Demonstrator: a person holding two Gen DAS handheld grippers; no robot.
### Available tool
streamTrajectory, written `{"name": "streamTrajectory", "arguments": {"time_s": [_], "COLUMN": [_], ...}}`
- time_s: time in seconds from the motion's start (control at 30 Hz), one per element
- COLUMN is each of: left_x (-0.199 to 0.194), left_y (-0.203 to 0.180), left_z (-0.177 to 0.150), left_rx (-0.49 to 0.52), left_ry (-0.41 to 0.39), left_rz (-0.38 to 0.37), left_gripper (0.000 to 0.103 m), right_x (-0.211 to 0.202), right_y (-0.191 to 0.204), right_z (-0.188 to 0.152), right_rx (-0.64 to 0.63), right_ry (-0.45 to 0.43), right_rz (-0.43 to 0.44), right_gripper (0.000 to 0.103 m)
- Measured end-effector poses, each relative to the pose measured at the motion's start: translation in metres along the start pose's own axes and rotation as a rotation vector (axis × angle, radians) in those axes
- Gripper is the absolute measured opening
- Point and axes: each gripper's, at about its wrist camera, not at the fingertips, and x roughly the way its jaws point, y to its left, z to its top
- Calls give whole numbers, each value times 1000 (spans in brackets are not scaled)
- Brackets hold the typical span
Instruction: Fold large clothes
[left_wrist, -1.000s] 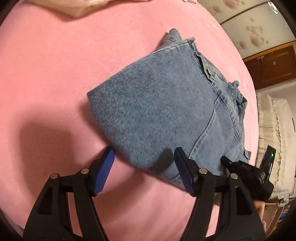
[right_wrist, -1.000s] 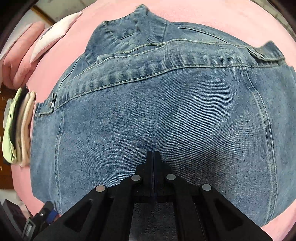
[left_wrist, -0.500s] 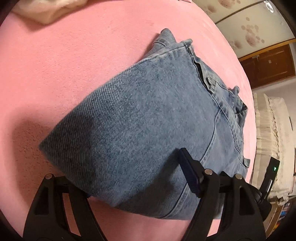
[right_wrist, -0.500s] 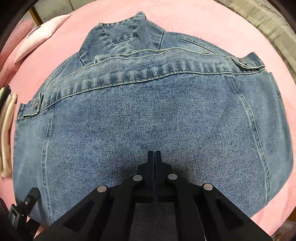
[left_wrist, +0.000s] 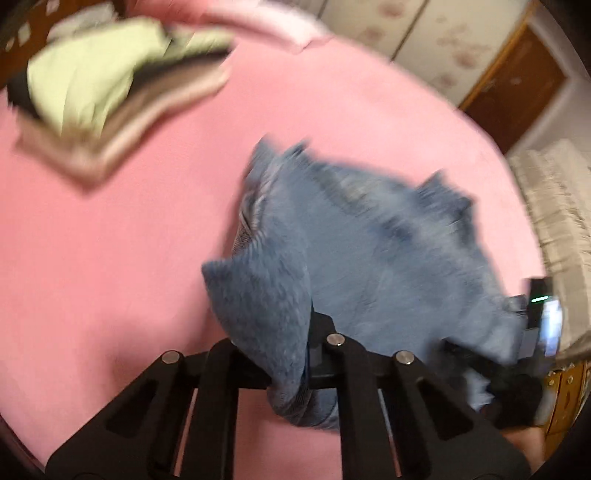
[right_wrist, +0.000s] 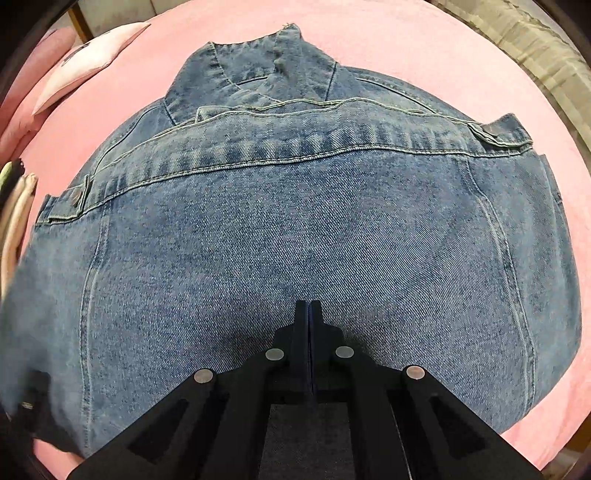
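A folded blue denim jacket (right_wrist: 295, 229) lies on the pink bed (right_wrist: 461, 62), collar at the far side. In the left wrist view, which is blurred by motion, my left gripper (left_wrist: 284, 354) is shut on a corner of the denim jacket (left_wrist: 369, 251) and holds it lifted off the pink bed (left_wrist: 110, 240). My right gripper (right_wrist: 308, 314) is shut, its tips pressed onto the near part of the jacket; I cannot tell whether cloth is pinched. The right gripper (left_wrist: 532, 350) also shows at the jacket's far corner in the left wrist view.
A stack of folded clothes (left_wrist: 110, 85) lies at the bed's far left, also at the left edge in the right wrist view (right_wrist: 14, 206). A pink-and-white pillow (right_wrist: 85, 62) sits at the head. A beige bedspread (left_wrist: 557, 221) and wooden doors (left_wrist: 517, 85) lie beyond.
My left gripper slid onto the jacket's near corner, closed on it and lifted it, swinging the view towards the clothes stack. The right gripper stayed shut on the jacket.
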Motion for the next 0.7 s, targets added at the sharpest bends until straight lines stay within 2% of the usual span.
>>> {"name": "streamTrajectory", "arguments": {"time_s": [0.07,0.2,0.4,0.47,0.53,0.7], "left_x": [-22,-54,-86,-84,-76,-45], "left_y": [-23,-75,-185,-224,-252,-300], "left_z": [9,17,-13,-31,-46,-81], "left_rx": [27,73,231,290,313,351], "left_ry": [-74,-145,-210,-188,-137,2], "left_rz": [-63,-174,-301,-348,-381,-414], "left_gripper": [7,7,6,6,6,6], "right_x": [-2,-4,-10,-9,-11,-23], "right_y": [-3,-25,-75,-90,-109,-206], "right_z": [0,3,3,4,7,4], "right_rx": [-12,-19,-35,-64,-87,55], "right_ry": [8,26,23,29,41,10], "right_rz": [32,134,384,470,517,615], "right_gripper": [1,1,1,1,0,0]}}
